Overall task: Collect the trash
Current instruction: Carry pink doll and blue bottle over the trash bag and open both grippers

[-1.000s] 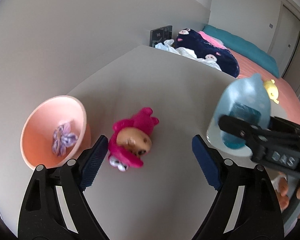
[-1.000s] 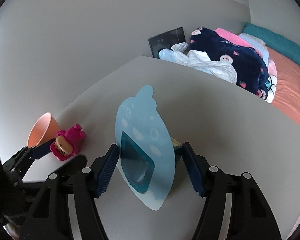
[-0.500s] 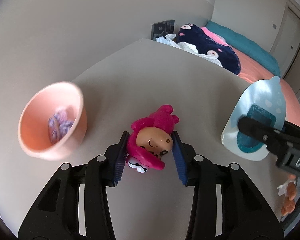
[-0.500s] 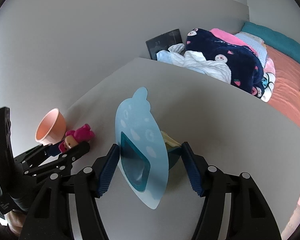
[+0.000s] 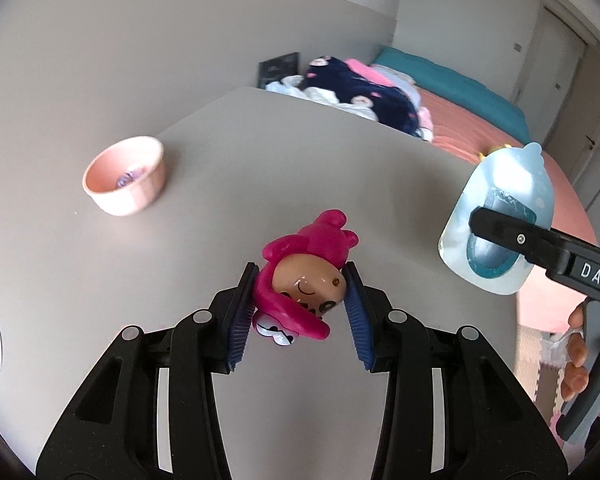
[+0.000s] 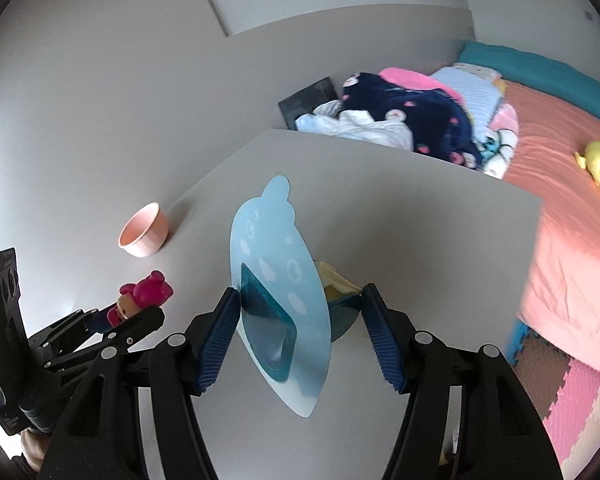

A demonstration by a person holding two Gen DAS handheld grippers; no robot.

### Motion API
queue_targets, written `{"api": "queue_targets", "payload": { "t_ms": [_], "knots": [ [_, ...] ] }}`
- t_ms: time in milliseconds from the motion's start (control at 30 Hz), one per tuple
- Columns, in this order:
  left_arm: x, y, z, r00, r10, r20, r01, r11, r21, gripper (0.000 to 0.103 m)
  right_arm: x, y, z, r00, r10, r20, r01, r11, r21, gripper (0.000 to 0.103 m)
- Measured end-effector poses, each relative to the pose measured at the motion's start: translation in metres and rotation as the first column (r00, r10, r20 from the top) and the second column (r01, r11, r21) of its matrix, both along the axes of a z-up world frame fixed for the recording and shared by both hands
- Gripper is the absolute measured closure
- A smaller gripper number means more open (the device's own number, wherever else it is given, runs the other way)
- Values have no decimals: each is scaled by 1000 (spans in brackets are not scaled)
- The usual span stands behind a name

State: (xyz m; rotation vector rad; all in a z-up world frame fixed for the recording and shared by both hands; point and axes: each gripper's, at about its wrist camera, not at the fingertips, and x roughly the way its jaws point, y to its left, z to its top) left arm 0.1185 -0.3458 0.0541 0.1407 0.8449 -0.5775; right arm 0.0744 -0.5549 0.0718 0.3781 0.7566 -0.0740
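The left tongs (image 5: 300, 312) clamp a glossy magenta hooded doll (image 5: 304, 280), lifted over the grey surface (image 5: 260, 168). The right tongs (image 6: 296, 332) grip a pale-blue bottle-shaped package (image 6: 276, 252), right of the doll.

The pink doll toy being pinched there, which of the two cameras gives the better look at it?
The left wrist view. There the pink doll toy fills the middle, face showing, clamped by the left gripper. In the right wrist view the toy is small at the left edge, partly hidden by a finger.
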Motion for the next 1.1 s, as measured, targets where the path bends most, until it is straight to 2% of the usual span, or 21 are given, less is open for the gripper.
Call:
{"api": "queue_targets", "payload": {
  "t_ms": [267, 500, 833, 1100],
  "knots": [
    [-69, -38, 13, 994, -104, 17, 105, 995, -5, 61, -87, -39, 8, 994, -106, 34, 106, 994, 13, 40],
    [-130, -80, 18, 975, -219, 38, 218, 975, 30, 61, -152, -74, 4, 980, -192, 47, 190, 981, 40, 40],
    [-195, -147, 12, 930, -366, 46, 363, 930, 62, 61, -232, -119, -10, 953, -299, 45, 297, 954, 41, 44],
    [-233, -181, -3, 897, -442, 20, 438, 893, 100, 61, -271, -145, -18, 932, -361, 44, 358, 932, 48, 45]
  ]
}}
